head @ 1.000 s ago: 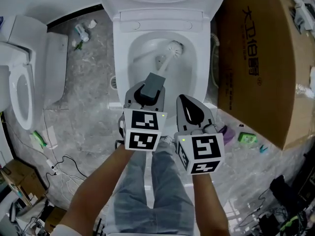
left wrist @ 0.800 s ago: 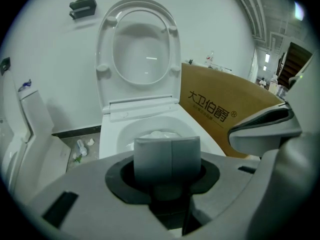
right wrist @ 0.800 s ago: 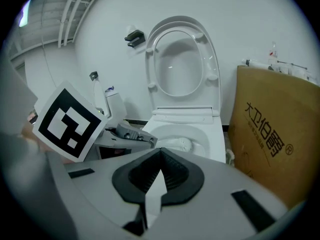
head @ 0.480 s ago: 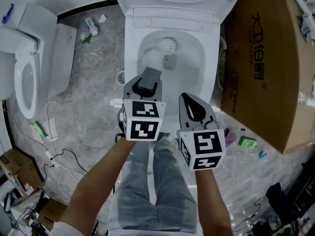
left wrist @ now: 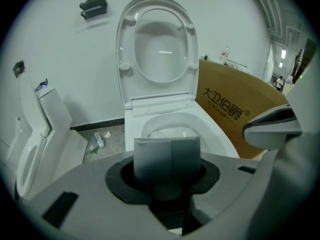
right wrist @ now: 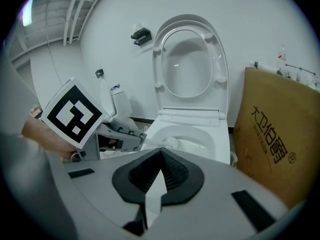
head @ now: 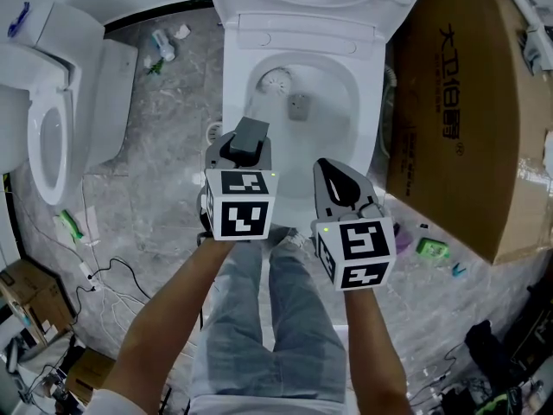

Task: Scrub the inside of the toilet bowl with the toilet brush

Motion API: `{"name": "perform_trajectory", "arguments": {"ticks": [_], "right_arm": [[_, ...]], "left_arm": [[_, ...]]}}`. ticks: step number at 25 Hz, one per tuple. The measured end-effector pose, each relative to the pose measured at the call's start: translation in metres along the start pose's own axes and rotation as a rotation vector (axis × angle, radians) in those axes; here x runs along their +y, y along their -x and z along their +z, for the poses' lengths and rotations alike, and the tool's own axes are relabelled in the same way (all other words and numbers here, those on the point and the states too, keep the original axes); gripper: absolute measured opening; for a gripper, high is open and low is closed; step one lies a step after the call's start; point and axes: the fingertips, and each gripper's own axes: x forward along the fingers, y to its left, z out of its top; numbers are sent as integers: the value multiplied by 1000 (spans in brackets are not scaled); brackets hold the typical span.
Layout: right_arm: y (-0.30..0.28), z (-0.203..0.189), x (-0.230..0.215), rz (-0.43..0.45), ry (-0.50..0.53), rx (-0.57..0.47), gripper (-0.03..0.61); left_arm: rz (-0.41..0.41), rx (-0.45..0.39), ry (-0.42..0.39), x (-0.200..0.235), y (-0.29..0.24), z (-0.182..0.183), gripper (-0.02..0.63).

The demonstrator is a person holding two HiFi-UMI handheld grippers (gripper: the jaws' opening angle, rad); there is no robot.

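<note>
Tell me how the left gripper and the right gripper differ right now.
The left gripper has its jaws clamped on the grey handle of the toilet brush; the right gripper has its jaws together on nothing. The left gripper's brush head sits inside the toilet bowl; the right gripper does no work beside it. Both point toward the bowl and carry a marker cube.

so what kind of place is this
Likely a test or storage space, not a home bathroom: an open toilet, a second toilet nearby, a big cardboard box and loose cables.
</note>
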Motion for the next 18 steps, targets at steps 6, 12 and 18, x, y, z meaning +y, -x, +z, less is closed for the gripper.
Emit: {"name": "perform_trajectory", "arguments": {"ticks": [6,12,18], "right_arm": [[5,0,-2,-4,11,14,2],[12,7,-1,2,30,11,2],[21,9,4,9,47,18,2]], "left_arm": [[21,45,-29,7,10,-11,156],[35,102,-36,6,22,-21,156],[37,163,-48,2,37,-34,155]]}}
